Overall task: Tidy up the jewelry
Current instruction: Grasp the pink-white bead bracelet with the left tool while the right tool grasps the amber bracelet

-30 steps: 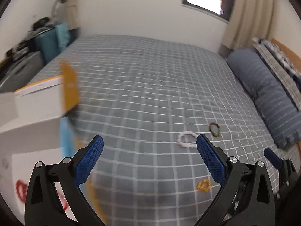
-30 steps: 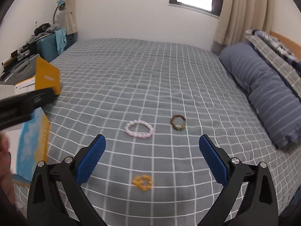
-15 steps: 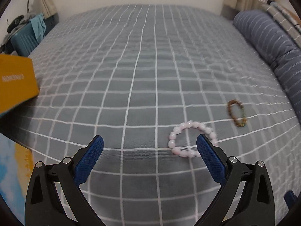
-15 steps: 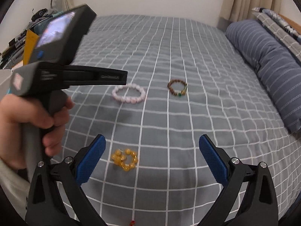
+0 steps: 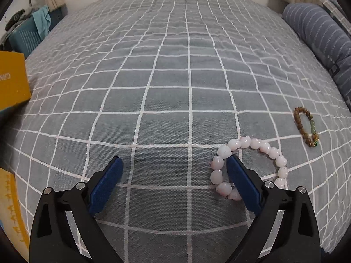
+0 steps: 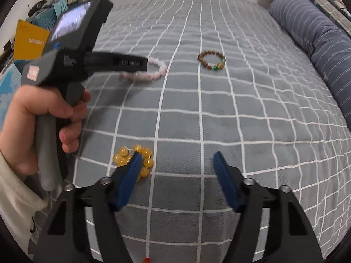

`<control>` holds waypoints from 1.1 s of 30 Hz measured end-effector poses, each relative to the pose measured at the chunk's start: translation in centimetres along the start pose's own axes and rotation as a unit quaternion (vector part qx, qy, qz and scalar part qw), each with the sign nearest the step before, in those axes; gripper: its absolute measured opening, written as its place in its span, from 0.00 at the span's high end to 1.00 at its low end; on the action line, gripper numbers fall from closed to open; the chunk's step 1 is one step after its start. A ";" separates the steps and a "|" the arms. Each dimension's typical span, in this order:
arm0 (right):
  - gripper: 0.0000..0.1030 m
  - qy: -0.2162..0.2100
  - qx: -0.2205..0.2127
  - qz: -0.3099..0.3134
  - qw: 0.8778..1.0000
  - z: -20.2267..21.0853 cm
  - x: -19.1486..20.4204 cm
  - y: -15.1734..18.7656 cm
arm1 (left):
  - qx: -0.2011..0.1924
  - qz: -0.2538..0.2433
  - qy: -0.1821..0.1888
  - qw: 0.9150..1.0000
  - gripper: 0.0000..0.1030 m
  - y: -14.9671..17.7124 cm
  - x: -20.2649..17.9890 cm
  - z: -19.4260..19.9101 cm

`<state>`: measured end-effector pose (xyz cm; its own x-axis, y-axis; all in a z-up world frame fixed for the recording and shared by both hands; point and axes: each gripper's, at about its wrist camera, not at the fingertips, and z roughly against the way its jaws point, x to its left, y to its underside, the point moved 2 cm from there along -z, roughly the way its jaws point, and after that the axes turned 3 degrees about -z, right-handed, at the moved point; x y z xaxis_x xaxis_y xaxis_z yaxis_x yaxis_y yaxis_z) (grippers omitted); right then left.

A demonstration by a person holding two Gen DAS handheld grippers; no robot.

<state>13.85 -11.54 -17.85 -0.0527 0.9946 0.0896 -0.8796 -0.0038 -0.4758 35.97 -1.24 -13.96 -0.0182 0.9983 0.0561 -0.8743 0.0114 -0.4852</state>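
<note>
Hovering low over the grey checked bedspread (image 5: 166,100), the left gripper (image 5: 174,166) has its blue fingers spread wide and grasps nothing; its right finger (image 5: 241,182) lies inside the ring of the pink bead bracelet (image 5: 252,166). A brown bead bracelet (image 5: 306,129) rests apart to the right, nearer the striped pillow (image 5: 322,32). The right gripper (image 6: 176,164) is likewise released, its left finger (image 6: 127,179) overlapping the yellow bead bracelet (image 6: 122,156). A yellow box (image 5: 12,83) sits at the bed's left edge.
</note>
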 end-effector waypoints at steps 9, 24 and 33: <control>0.66 -0.021 0.013 0.019 1.000 -0.5 1.0 0.1 | -0.018 -0.017 0.009 1.000 0.25 0.8 -0.4 0.4; 0.74 -0.022 0.013 0.027 0.999 -1.1 1.6 0.4 | -0.022 -0.030 0.019 0.999 0.76 1.3 -1.2 1.3; 0.91 -0.040 0.014 0.017 0.999 -0.5 1.2 0.6 | -0.018 -0.031 0.017 0.999 0.90 1.1 -0.7 1.4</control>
<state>13.46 -10.33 -18.46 -0.1196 0.9824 0.1432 -0.8895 -0.0420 -0.4551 34.39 -1.98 -13.33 0.0522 0.9970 0.0570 -0.8548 0.0742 -0.5136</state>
